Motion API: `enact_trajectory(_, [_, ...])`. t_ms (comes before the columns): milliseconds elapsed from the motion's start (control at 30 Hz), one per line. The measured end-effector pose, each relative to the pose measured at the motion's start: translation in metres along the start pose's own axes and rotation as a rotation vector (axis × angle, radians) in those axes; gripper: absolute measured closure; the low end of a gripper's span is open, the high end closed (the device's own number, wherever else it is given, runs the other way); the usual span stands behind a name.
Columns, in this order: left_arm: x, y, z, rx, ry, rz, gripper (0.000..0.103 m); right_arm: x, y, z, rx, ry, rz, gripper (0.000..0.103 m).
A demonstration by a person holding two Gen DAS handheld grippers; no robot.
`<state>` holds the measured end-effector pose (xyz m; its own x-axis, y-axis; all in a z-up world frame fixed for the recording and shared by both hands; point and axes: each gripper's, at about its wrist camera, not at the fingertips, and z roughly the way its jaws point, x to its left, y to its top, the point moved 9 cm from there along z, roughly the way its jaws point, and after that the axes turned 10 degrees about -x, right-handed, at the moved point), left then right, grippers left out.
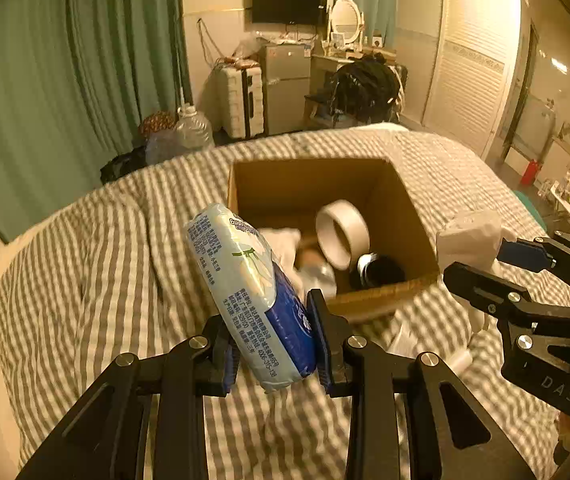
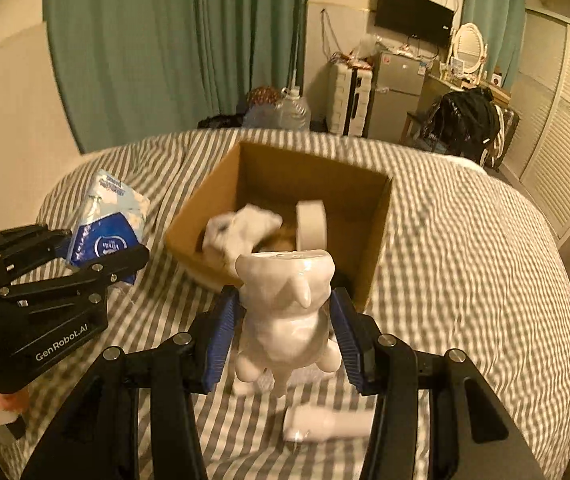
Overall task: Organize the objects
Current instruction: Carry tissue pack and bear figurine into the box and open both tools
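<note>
The left gripper (image 1: 275, 350) has its fingers closed on a tissue pack (image 1: 245, 288), held tilted above the striped bed (image 1: 85, 260), just near of the cardboard box (image 1: 413, 216). The right gripper (image 2: 285, 336) holds a white figurine (image 2: 285, 312) between its fingers, near the box's near edge. The box already contains a tape roll (image 1: 343, 232), a black round object (image 1: 377, 272) and white cloth (image 2: 245, 228). I think the soft pack could slip, because it is gripped only at its lower end. Both grippers could also collide over the box if they move together.
</note>
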<state>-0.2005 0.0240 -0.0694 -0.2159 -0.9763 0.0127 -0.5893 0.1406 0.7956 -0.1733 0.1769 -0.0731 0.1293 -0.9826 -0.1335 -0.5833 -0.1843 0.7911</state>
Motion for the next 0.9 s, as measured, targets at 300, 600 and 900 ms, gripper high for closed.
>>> enact_trajectory(300, [-0.018,0.045,0.049,-0.028,-0.040,0.039,0.072,-0.042,0.052,0.023,-0.063,-0.016,0.061,0.056])
enact_trajectory(600, [-0.030,0.050,0.118,0.010,-0.061,0.069,0.072,-0.076,0.061,0.088,-0.029,-0.044,0.111,0.056])
enact_trajectory(900, [-0.027,0.023,0.160,0.093,-0.066,0.069,0.072,-0.088,0.040,0.134,0.011,-0.032,0.161,0.056])
